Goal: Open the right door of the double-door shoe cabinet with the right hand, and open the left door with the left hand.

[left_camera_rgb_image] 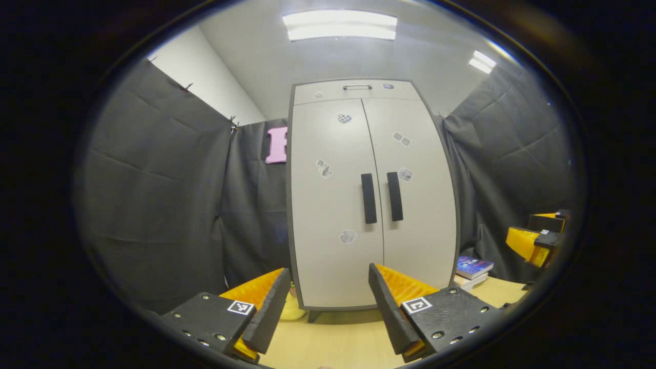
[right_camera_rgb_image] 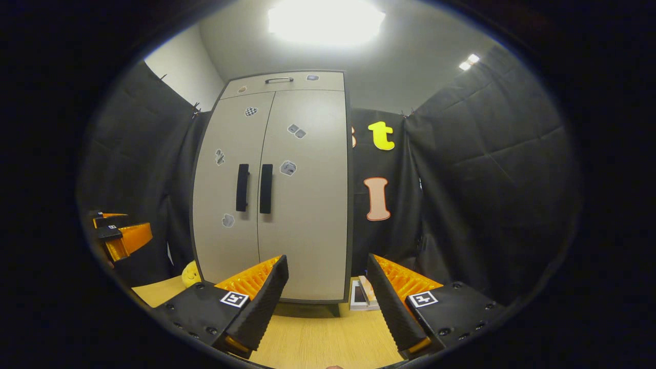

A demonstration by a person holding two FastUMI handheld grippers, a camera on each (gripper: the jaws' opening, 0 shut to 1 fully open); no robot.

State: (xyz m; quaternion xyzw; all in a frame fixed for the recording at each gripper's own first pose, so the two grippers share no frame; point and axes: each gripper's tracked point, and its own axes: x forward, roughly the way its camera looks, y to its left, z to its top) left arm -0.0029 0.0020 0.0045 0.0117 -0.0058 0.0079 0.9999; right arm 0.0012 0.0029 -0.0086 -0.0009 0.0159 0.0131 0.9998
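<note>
The grey double-door shoe cabinet (left_camera_rgb_image: 369, 205) stands upright on the wooden table, both doors closed. Its left door handle (left_camera_rgb_image: 368, 198) and right door handle (left_camera_rgb_image: 394, 196) are black vertical bars at the middle seam. In the right gripper view the same cabinet (right_camera_rgb_image: 277, 189) shows its left handle (right_camera_rgb_image: 242, 187) and right handle (right_camera_rgb_image: 265, 188). My left gripper (left_camera_rgb_image: 328, 302) is open, well short of the cabinet, with nothing between its fingers. My right gripper (right_camera_rgb_image: 328, 302) is open too, aimed at the cabinet's lower right part. The right gripper (left_camera_rgb_image: 535, 238) also appears far right in the left gripper view, the left gripper (right_camera_rgb_image: 120, 236) far left in the right gripper view.
Stacked books (left_camera_rgb_image: 472, 271) lie on the table (left_camera_rgb_image: 333, 343) right of the cabinet, also seen as books (right_camera_rgb_image: 365, 294). A yellow soft toy (right_camera_rgb_image: 190, 274) sits at the cabinet's left foot. Black cloth walls close in on both sides.
</note>
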